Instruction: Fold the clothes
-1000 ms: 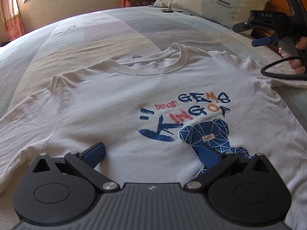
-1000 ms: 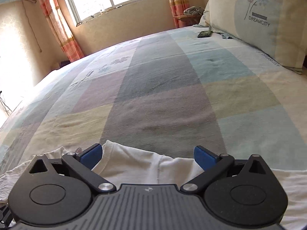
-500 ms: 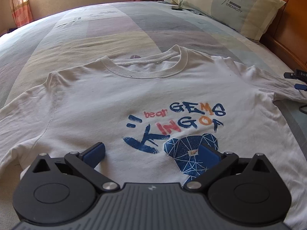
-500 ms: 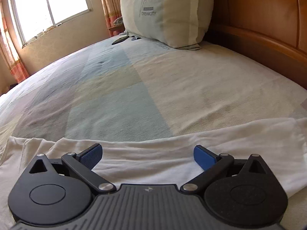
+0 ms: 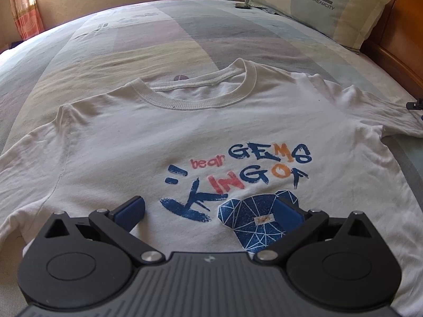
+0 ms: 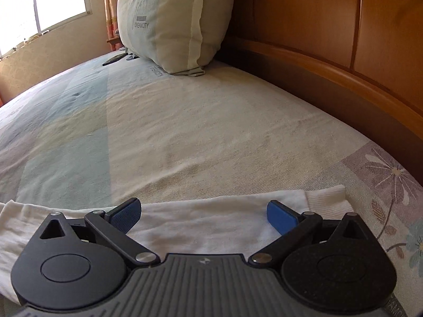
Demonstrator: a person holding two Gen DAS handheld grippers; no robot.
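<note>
A white T-shirt (image 5: 185, 137) with a blue bear print lies flat, face up, on the bed, collar away from me. My left gripper (image 5: 208, 211) is open and empty, low over the shirt's chest print. My right gripper (image 6: 203, 212) is open and empty over the shirt's right sleeve (image 6: 211, 224), whose ribbed cuff (image 6: 327, 200) ends just to the right of the fingers. A small piece of the right gripper shows at the right edge of the left wrist view (image 5: 416, 104).
The patchwork bed sheet (image 5: 158, 39) stretches beyond the shirt. A pillow (image 6: 169, 21) leans on the wooden headboard (image 6: 330, 52) to the right. A small dark object (image 5: 243, 5) lies near the pillows. Window and curtains are at the back.
My right gripper swung right from the collar area, lowered over the right sleeve and now points toward the headboard. My left gripper shifted slightly left over the print. Both stayed open.
</note>
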